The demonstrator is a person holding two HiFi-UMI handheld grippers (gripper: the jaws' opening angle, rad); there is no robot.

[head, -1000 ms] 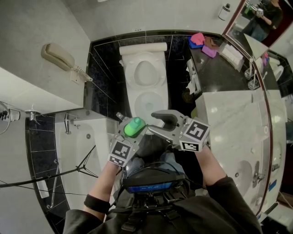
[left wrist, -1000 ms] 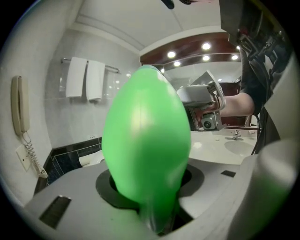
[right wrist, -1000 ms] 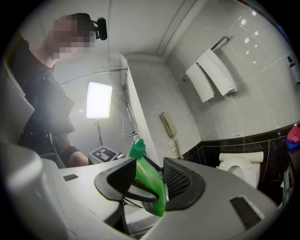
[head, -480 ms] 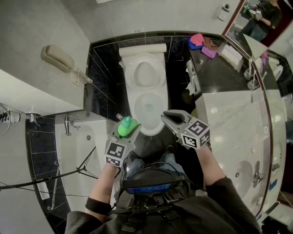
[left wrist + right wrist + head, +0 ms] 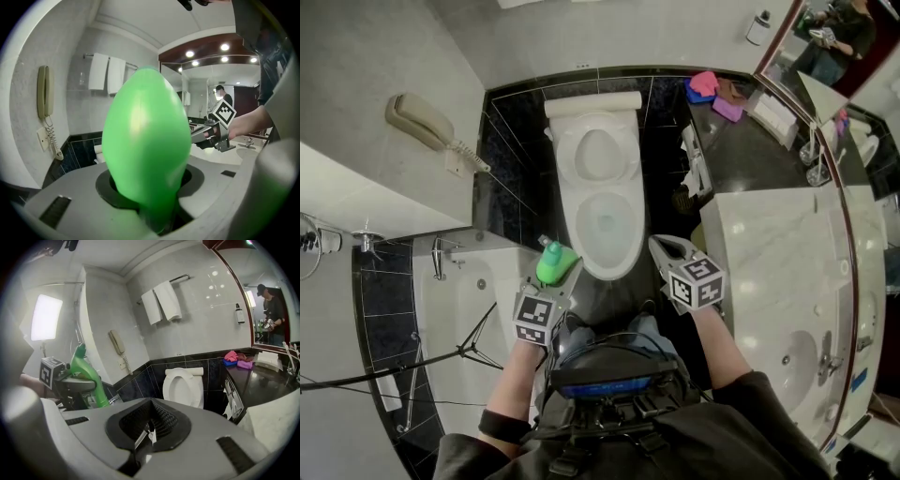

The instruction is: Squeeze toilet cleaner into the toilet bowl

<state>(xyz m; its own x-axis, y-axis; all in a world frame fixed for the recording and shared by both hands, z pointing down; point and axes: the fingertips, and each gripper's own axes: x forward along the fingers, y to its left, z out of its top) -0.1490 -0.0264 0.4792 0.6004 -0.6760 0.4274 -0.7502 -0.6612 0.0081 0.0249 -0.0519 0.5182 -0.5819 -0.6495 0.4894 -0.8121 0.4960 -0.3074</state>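
Toilet against black tiles, between bathtub and marble counter

You've got smooth, glossy green plastic on that bottle, and the toilet ahead of you gleams white and glazed. Shiny black tiles surround it, with polished pale stone on the counter and soft white cloth towels.

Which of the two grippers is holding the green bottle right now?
The left gripper: its jaws clamp the green bottle, while the right gripper is shut and empty.
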